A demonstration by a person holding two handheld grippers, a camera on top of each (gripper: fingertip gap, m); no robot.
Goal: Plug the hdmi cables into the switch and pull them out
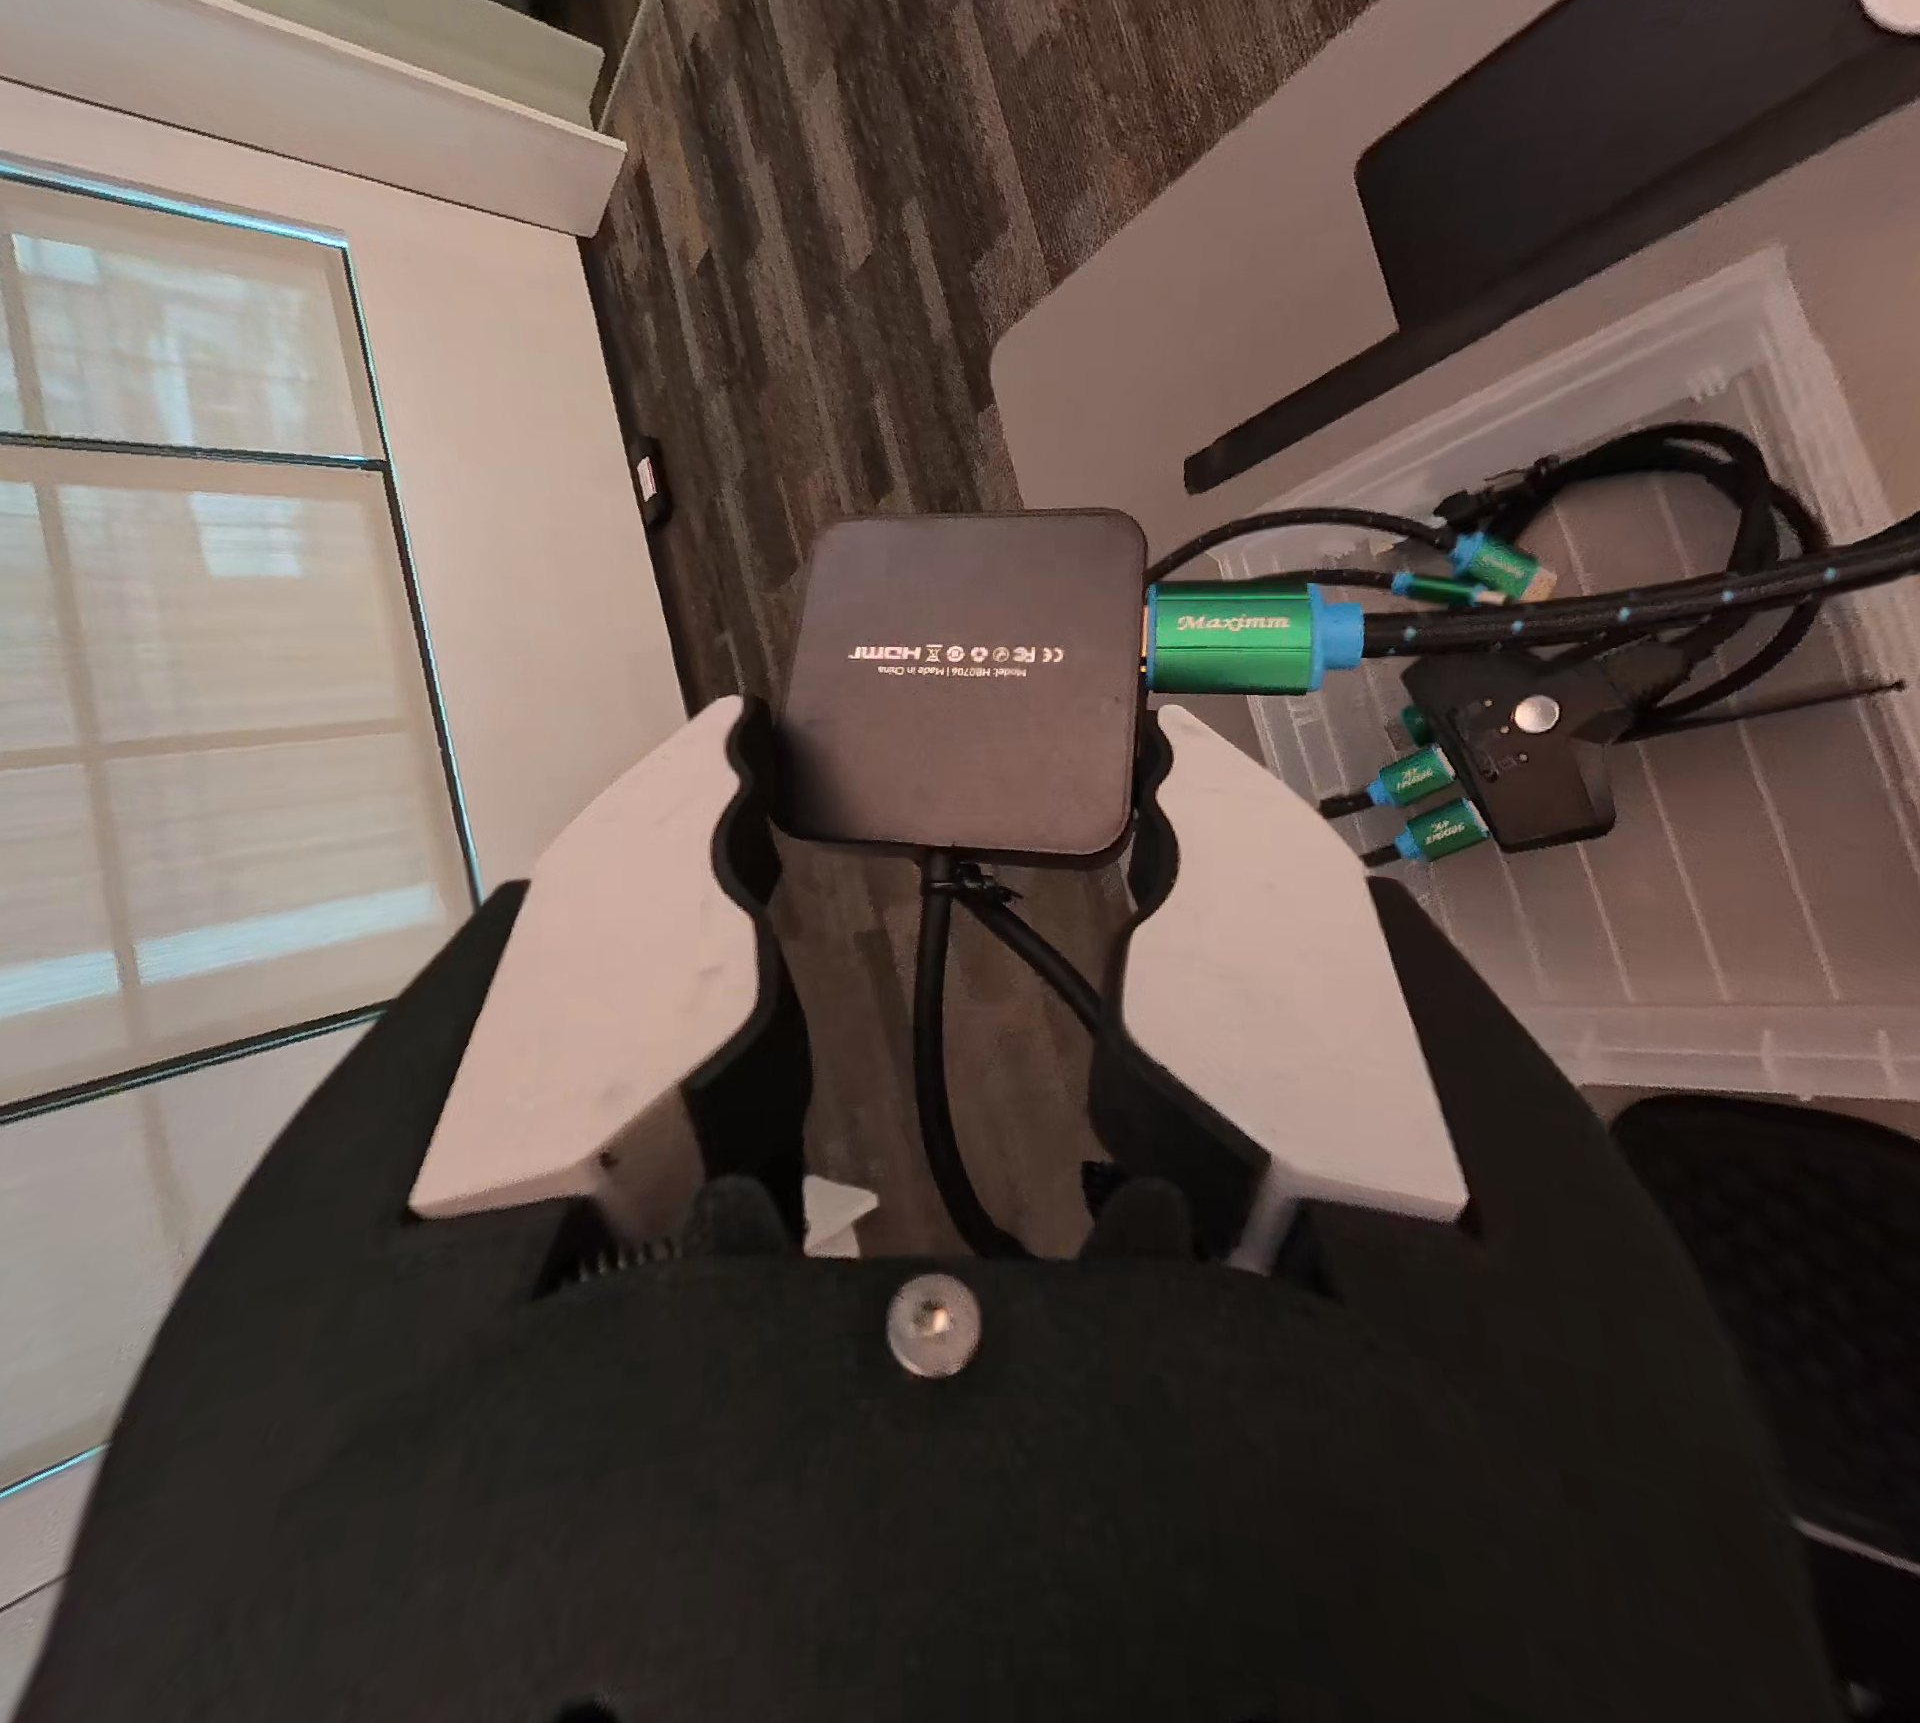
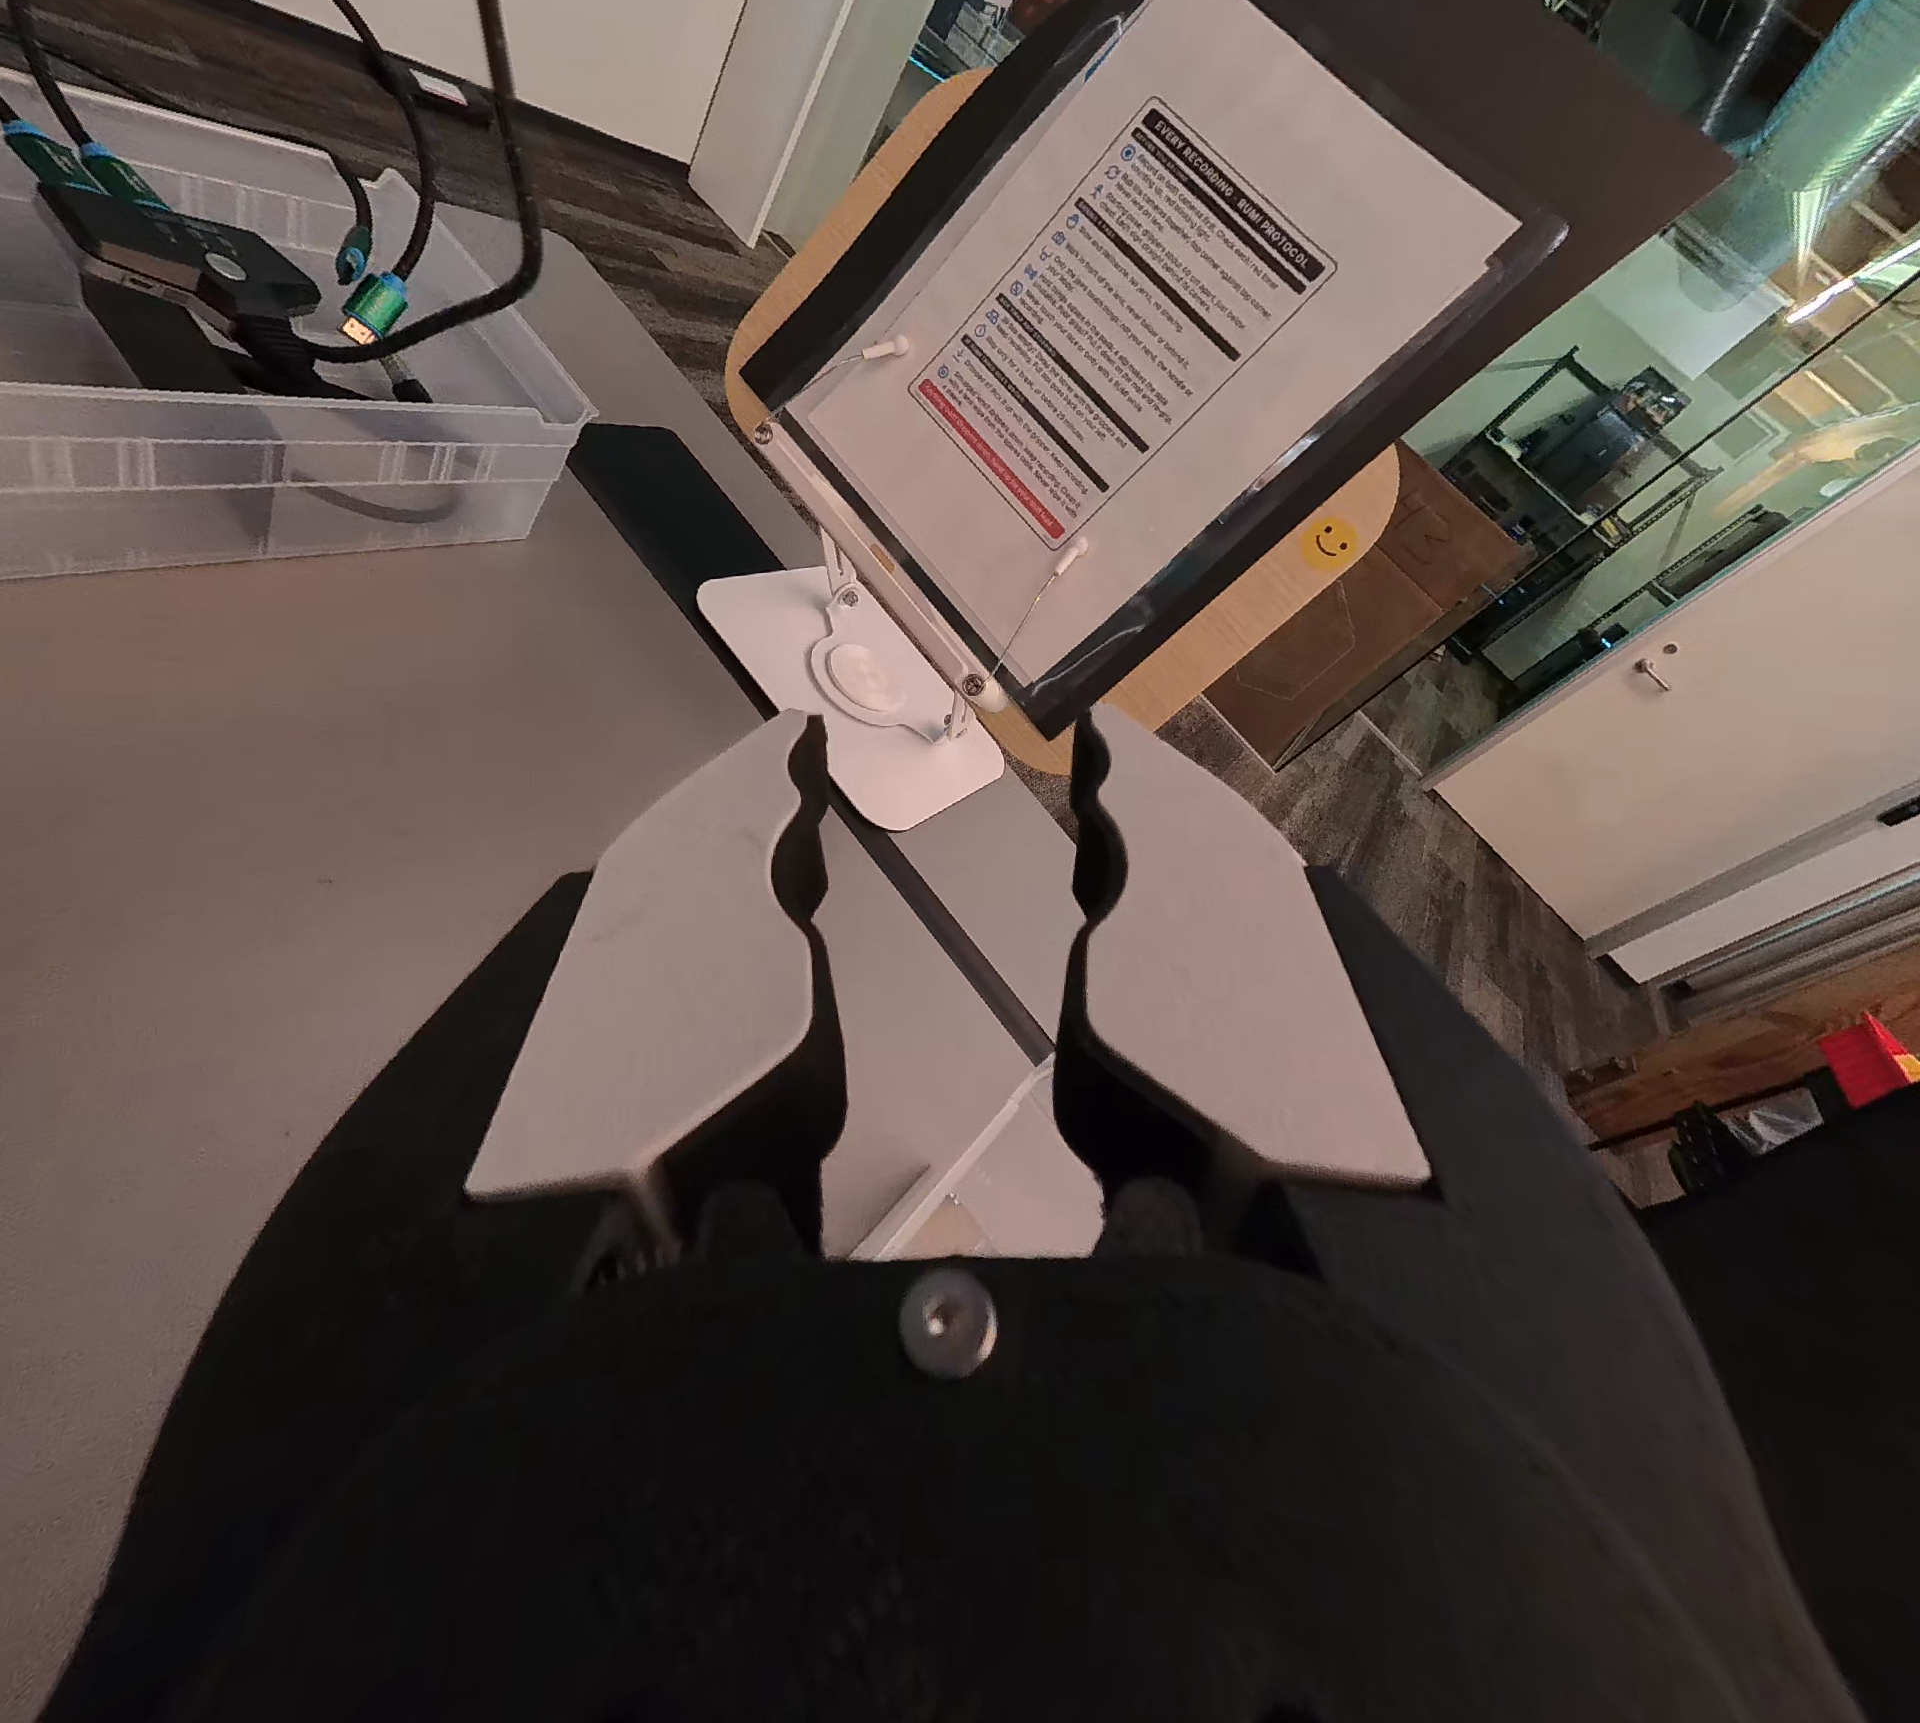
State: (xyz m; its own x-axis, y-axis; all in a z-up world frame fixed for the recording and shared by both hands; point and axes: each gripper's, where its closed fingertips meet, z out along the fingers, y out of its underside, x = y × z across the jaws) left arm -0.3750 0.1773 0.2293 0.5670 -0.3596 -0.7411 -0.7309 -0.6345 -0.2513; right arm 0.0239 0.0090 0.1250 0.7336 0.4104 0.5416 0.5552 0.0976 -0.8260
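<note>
My left gripper point(image 1: 951, 717) is shut on a black square HDMI switch point(image 1: 961, 686) and holds it in the air with its underside facing the camera. A green HDMI plug point(image 1: 1236, 636) with a blue collar and braided black cable sits in the switch's right side. The switch's own black lead point(image 1: 935, 1029) hangs back between the fingers. A second black switch point(image 1: 1512, 754) with green plugs lies in a clear bin point(image 1: 1714, 946). It also shows in the right wrist view point(image 2: 192, 271), with a loose green plug point(image 2: 371, 310) beside it. My right gripper point(image 2: 940, 738) is open and empty above the table.
A framed instruction sheet point(image 2: 1132, 323) on a white stand point(image 2: 862, 686) rises just ahead of the right gripper. The clear bin point(image 2: 312, 468) sits at the table's left. A black pad point(image 1: 1610, 219) lies beyond the bin. Carpeted floor point(image 1: 883, 115) lies below the held switch.
</note>
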